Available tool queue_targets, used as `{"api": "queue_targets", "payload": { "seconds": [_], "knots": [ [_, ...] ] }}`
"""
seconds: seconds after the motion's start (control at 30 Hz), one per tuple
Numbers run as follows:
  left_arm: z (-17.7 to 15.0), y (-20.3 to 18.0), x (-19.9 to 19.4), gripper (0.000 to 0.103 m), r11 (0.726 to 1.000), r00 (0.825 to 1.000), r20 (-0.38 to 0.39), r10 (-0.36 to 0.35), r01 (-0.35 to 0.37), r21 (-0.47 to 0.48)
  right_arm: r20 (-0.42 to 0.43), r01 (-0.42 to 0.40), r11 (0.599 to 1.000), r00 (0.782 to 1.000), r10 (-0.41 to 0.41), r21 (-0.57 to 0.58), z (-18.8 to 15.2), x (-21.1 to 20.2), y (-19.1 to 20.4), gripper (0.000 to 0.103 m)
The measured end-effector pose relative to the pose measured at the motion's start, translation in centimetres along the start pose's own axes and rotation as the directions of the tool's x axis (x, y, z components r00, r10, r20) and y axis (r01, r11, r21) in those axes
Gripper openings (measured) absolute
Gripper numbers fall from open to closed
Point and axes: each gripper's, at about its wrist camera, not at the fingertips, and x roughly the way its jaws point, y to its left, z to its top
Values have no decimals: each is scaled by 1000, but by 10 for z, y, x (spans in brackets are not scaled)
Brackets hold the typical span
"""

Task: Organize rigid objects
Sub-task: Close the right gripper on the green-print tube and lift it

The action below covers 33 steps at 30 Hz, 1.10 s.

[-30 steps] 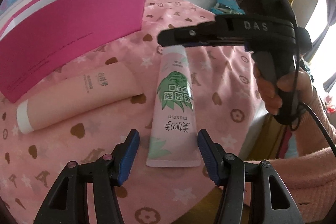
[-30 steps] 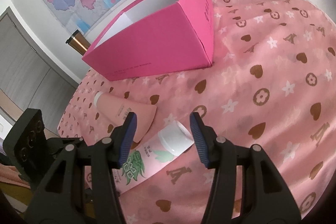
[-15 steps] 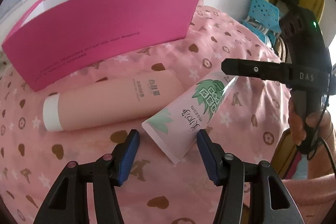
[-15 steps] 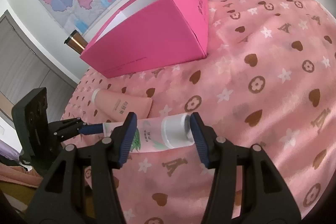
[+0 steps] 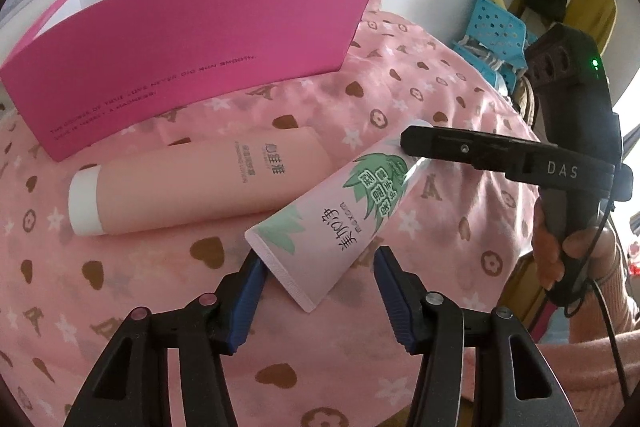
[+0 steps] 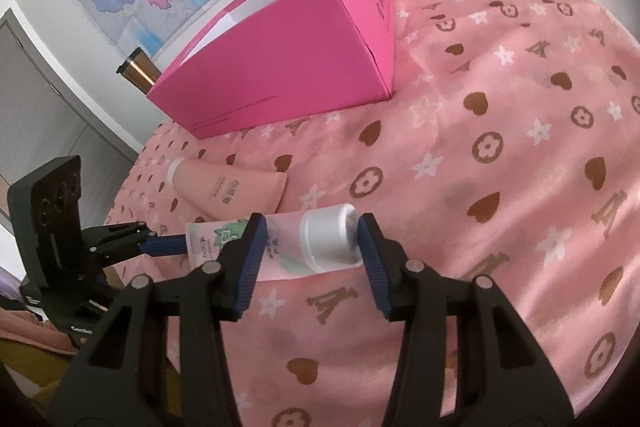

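Bracketing the green tube (image 5: 344, 215) on the pink cloth (image 6: 520, 155) before the box (image 5: 192, 67), both grippers' fingers had just been narrowing: left gripper (image 5: 318, 297) about its crimped end, right gripper (image 6: 310, 259) about its cap, to lift it level

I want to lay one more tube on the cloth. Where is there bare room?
Free: the pink cloth right of the pink box, beyond the green-print tube's white cap. Crowded: in front of the box, where the peach tube, the green-print tube and both grippers meet.
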Motion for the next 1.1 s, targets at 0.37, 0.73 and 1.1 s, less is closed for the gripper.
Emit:
{"api": "queue_targets", "payload": {
  "seconds": [0.37, 0.73, 1.1],
  "knots": [
    [9, 9, -3, 36, 999, 1000, 3, 15, -15, -42, 44, 4, 999, 999, -6, 50, 1, -7, 3, 50],
    [29, 12, -31, 35, 999, 998, 69, -10, 12, -32, 107, -29, 999, 994, 27, 13, 24, -21, 20, 50],
    [52, -1, -33, 36, 999, 993, 115, -19, 15, 34, 116, -56, 996, 991, 64, -70, 48, -9, 50, 40]
  ]
}}
